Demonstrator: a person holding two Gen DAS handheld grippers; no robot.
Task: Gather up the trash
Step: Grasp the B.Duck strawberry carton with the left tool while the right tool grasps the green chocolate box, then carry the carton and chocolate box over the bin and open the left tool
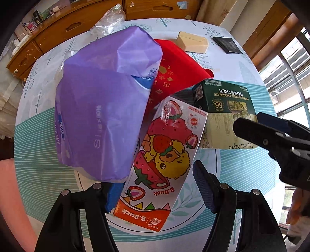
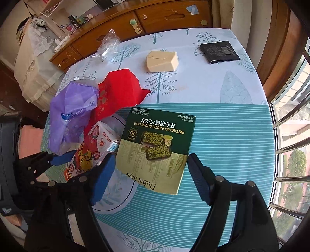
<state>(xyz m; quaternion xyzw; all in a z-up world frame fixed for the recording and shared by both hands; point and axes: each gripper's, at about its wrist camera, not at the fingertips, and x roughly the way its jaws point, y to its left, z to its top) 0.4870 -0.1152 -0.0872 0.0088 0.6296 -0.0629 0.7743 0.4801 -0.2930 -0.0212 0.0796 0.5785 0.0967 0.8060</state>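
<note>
A white and orange B.Duck carton (image 1: 164,151) lies tilted against a purple plastic pack (image 1: 96,116) and a red bag (image 1: 174,67). My left gripper (image 1: 158,192) straddles the carton's near end, open; its left pad is close against the carton and its right pad stands clear. A green pistachio chocolate box (image 2: 158,135) rests flat beside the pile. My right gripper (image 2: 151,170) stands open around its near end, with the pads at the box's edges and no squeeze showing. The right gripper (image 1: 249,120) also shows in the left wrist view, over the green box (image 1: 228,108).
On the far side of the tree-print tablecloth (image 2: 232,135) sit a cream box (image 2: 161,61), a black box (image 2: 220,52) and a crumpled clear plastic bag (image 2: 108,44). A wooden cabinet (image 2: 155,17) stands behind the table, and window rails (image 2: 290,135) run along the right.
</note>
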